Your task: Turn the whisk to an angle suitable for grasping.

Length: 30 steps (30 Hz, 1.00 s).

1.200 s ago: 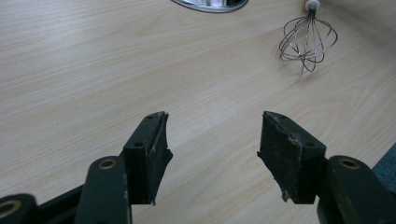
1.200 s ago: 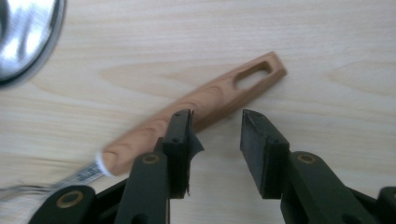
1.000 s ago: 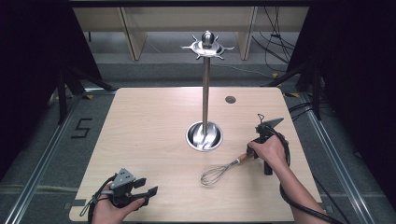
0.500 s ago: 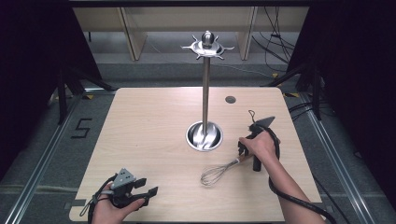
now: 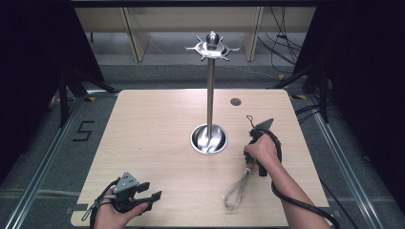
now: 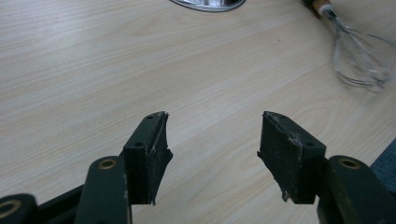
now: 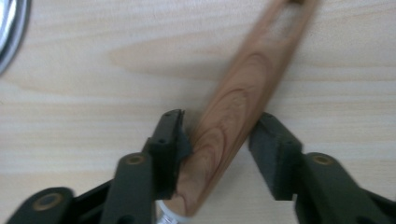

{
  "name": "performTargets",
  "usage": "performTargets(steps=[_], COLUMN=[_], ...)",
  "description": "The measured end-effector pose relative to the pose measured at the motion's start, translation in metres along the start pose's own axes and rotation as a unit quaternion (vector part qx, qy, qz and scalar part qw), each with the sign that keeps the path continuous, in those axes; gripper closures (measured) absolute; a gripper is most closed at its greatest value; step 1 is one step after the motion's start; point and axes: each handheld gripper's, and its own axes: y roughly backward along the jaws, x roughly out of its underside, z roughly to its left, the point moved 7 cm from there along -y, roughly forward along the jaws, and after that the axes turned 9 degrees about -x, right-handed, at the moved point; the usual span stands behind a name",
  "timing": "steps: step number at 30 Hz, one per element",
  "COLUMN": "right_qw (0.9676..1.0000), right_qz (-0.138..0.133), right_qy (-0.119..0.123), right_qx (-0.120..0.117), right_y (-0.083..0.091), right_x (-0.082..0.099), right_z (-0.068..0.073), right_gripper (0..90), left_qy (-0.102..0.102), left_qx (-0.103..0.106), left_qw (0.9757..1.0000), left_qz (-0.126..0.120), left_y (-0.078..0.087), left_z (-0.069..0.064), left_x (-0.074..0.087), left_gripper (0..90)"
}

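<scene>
A wire whisk (image 5: pixel 235 192) with a wooden handle (image 7: pixel 243 102) lies on the light wood table (image 5: pixel 153 129), right of centre. My right gripper (image 5: pixel 250 164) points down at the handle's upper end under the person's hand. In the right gripper view the right gripper (image 7: pixel 217 128) has both jaws pressed on the handle's sides. The left gripper (image 5: pixel 148 191) rests near the front left edge, open, nothing between its jaws (image 6: pixel 212 133). In the left gripper view the whisk's wires (image 6: pixel 359 60) lie far ahead at the upper right.
A tall steel hanging stand (image 5: pixel 209 90) rises from a round dish base (image 5: pixel 208 140) at the table's centre, with hooks around its crown (image 5: pixel 212 46). A small dark hole (image 5: pixel 235 101) sits behind it. The base edge (image 7: pixel 7 32) lies close to my right gripper.
The right gripper has moved in over the whisk handle and closed on it. The whisk has swung from a slant to nearly upright along the table. The left gripper stayed put.
</scene>
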Motion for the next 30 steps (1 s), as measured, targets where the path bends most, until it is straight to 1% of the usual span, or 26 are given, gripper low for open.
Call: performTargets(steps=[1, 2, 3, 4, 5, 6, 7, 8, 9, 10, 11, 14, 15, 17, 18, 19, 20, 21, 22, 23, 24, 25, 26, 27, 28, 30], right_qw=[1.0000, 0.9998, 0.9997, 0.9995, 0.9996, 0.9986, 0.9984, 0.9978, 0.9971, 0.9968, 0.9949, 0.9944, 0.9922, 0.9921, 0.9919, 0.9921, 0.9921, 0.9909, 0.9909, 0.9894, 0.9886, 0.9856, 0.9856, 0.9782, 0.9782, 0.9751], right_qz=[0.004, -0.013, -0.017, -0.013, 0.010, 0.023, 0.027, 0.023, -0.006, 0.002, 0.009, -0.001, 0.004, -0.005, 0.009, 0.012, 0.012, 0.005, 0.005, -0.014, -0.034, -0.041, -0.041, -0.068, -0.068, -0.079], right_qy=[0.004, 0.012, 0.019, 0.028, 0.024, 0.046, 0.049, 0.061, 0.073, 0.079, 0.099, 0.105, 0.124, 0.125, 0.127, 0.122, 0.122, 0.129, 0.129, 0.141, 0.144, 0.159, 0.159, 0.192, 0.192, 0.201], right_qx=[-0.003, 0.002, 0.000, 0.009, 0.010, 0.014, 0.011, 0.013, 0.019, 0.013, 0.014, 0.014, 0.014, 0.013, 0.005, -0.026, -0.026, -0.040, -0.040, -0.031, -0.027, -0.042, -0.042, -0.042, -0.042, -0.050], right_y=[0.001, -0.003, -0.003, -0.002, 0.002, 0.004, 0.005, 0.005, 0.001, 0.003, 0.004, 0.004, 0.005, 0.004, 0.007, 0.008, 0.008, 0.012, 0.012, 0.013, 0.016, 0.021, 0.021, 0.028, 0.028, 0.036], right_x=[0.001, 0.000, 0.000, 0.000, 0.003, 0.003, 0.004, 0.004, 0.001, 0.002, 0.004, 0.003, 0.004, 0.004, 0.005, 0.006, 0.006, 0.007, 0.007, 0.007, 0.006, 0.009, 0.009, 0.008, 0.008, 0.012], right_z=[0.000, -0.001, -0.002, -0.004, -0.003, -0.007, -0.006, -0.007, -0.009, -0.009, -0.012, -0.012, -0.014, -0.013, -0.012, -0.009, -0.009, -0.009, -0.009, -0.010, -0.009, -0.009, -0.009, -0.013, -0.013, -0.015], right_gripper=[61.1, 62.2, 63.4, 64.4, 65.7, 66.9, 68.2, 68.7, 68.8, 68.8, 68.9, 69.0, 69.0, 69.0, 69.1, 69.1, 69.1, 69.1, 69.1, 69.1, 69.1, 69.1, 69.1, 69.1, 69.1, 69.1], left_qy=[-0.002, -0.002, 0.002, -0.004, -0.004, -0.002, -0.002, -0.001, -0.001, -0.001, 0.000, -0.003, 0.000, -0.002, -0.001, 0.001, 0.001, 0.001, 0.006, 0.005, 0.005, 0.005, 0.007, 0.001, 0.001, 0.007], left_qx=[0.000, 0.000, 0.000, -0.001, -0.001, -0.001, -0.001, -0.002, -0.002, -0.002, -0.002, -0.001, 0.000, 0.003, 0.002, -0.001, -0.001, -0.003, -0.002, -0.002, -0.001, 0.000, -0.001, -0.003, -0.003, -0.004], left_qw=[1.0000, 1.0000, 1.0000, 1.0000, 1.0000, 1.0000, 1.0000, 1.0000, 1.0000, 1.0000, 1.0000, 1.0000, 1.0000, 1.0000, 1.0000, 1.0000, 1.0000, 1.0000, 1.0000, 1.0000, 1.0000, 1.0000, 1.0000, 1.0000, 1.0000, 1.0000], left_qz=[0.000, 0.000, 0.003, 0.002, 0.003, 0.003, 0.003, 0.003, 0.003, 0.003, 0.003, 0.004, 0.001, 0.005, 0.003, 0.001, 0.001, 0.002, -0.003, -0.002, -0.002, -0.001, -0.003, 0.002, 0.002, -0.001], left_y=[0.000, 0.000, 0.000, 0.000, 0.000, 0.000, 0.000, 0.000, 0.000, 0.000, 0.000, 0.000, -0.001, 0.000, -0.001, -0.001, -0.001, 0.000, -0.001, -0.001, -0.001, -0.001, -0.001, -0.001, -0.001, -0.001], left_z=[0.000, 0.000, 0.000, 0.000, 0.000, 0.000, 0.000, 0.000, 0.000, 0.000, 0.000, 0.001, 0.000, 0.001, 0.001, 0.001, 0.001, 0.001, 0.000, 0.000, 0.000, 0.000, 0.000, 0.001, 0.001, 0.000], left_x=[0.000, 0.000, 0.001, 0.000, 0.000, 0.001, 0.001, 0.001, 0.001, 0.001, 0.001, 0.001, 0.001, 0.001, 0.001, 0.000, 0.000, 0.001, 0.000, 0.000, 0.000, 0.000, 0.000, 0.001, 0.001, 0.000], left_gripper=[40.8, 40.8, 40.8, 40.9, 40.8, 40.8, 40.8, 40.8, 40.8, 40.8, 40.8, 40.8, 40.8, 40.8, 40.9, 40.8, 40.8, 40.9, 40.9, 40.9, 40.8, 40.8, 40.8, 40.9, 40.9, 40.9])
